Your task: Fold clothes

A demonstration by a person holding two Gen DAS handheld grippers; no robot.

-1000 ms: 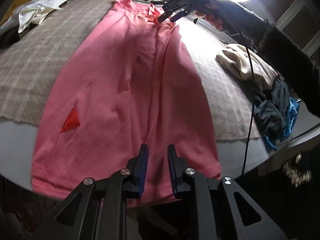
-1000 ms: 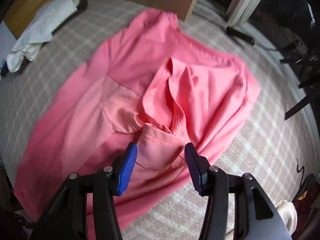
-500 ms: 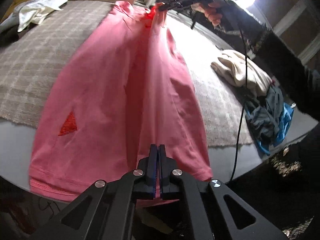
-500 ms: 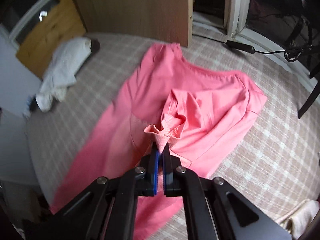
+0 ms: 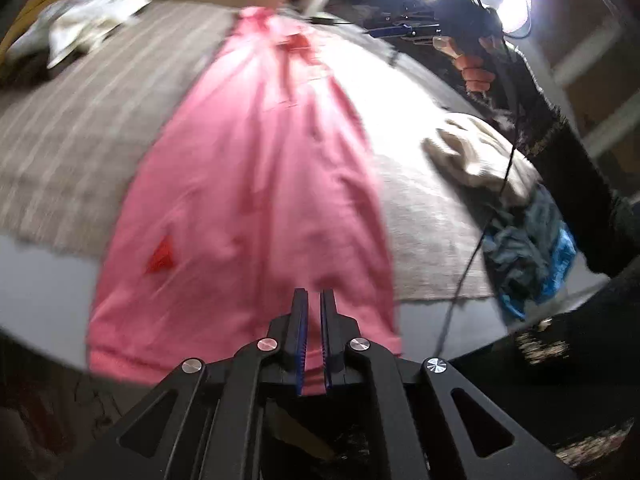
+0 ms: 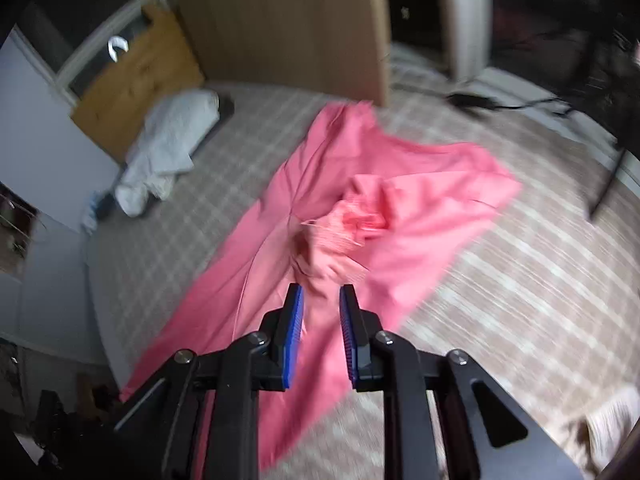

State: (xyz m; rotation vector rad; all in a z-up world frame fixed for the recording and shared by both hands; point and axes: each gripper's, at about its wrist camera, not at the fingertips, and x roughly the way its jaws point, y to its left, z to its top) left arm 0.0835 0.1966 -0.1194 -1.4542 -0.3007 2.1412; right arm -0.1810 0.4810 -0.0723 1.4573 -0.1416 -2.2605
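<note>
A pink T-shirt (image 5: 260, 180) lies lengthwise on a checked blanket (image 5: 80, 120), with a red triangle patch (image 5: 162, 258) near its hem. My left gripper (image 5: 314, 294) is at the hem. Its jaws are opening, a narrow gap shows, and pink fabric sits loosely between them. In the right wrist view the pink T-shirt (image 6: 420, 220) has its collar (image 6: 352, 220) bunched just ahead of my right gripper (image 6: 322, 290). Those jaws are opening and grip nothing. The right gripper (image 5: 404, 32) hangs in a hand above the far end of the shirt.
A white garment (image 5: 88, 20) lies at the far left of the bed. A beige garment (image 5: 472, 152) and a pile of blue and grey clothes (image 5: 528, 248) lie on the right, crossed by a black cable (image 5: 480, 232). A wooden board (image 6: 288, 20) stands behind the bed.
Both grippers shut on the shirt half a second ago and have parted again. The right gripper let the collar drop and rose away from it. The shirt's raised middle ridge has sunk.
</note>
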